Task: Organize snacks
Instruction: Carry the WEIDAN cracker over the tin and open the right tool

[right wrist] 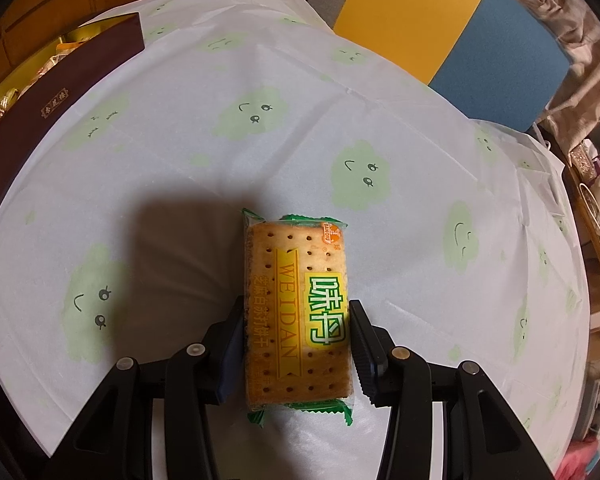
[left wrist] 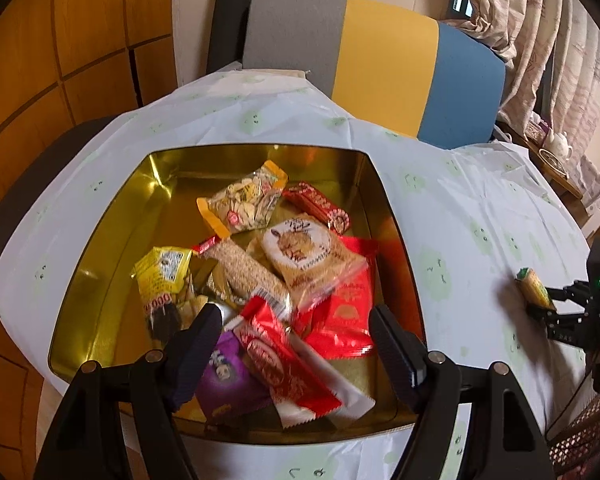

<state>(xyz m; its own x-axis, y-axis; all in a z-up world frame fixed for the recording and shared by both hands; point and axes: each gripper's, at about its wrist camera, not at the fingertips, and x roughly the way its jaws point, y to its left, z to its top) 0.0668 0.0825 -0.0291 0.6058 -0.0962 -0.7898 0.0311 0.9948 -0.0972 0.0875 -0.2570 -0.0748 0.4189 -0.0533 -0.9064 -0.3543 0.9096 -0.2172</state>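
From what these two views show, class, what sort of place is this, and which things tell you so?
Most likely a room in a home. A table under a cloud-print tablecloth holds a gold-lined snack box, a cushioned chair stands behind it, and patterned curtains hang beside a teapot.

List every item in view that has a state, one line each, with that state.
gold box: open, no lid on, holding a pile of wrapped snacks.
cracker packet: sealed, gripped between the right gripper's fingers over the tablecloth.
right gripper: closed on the cracker packet.
left gripper: open, holding nothing, above the gold box.
seed packet: sealed, lying in the box.
tablecloth: spread over the table, creased.
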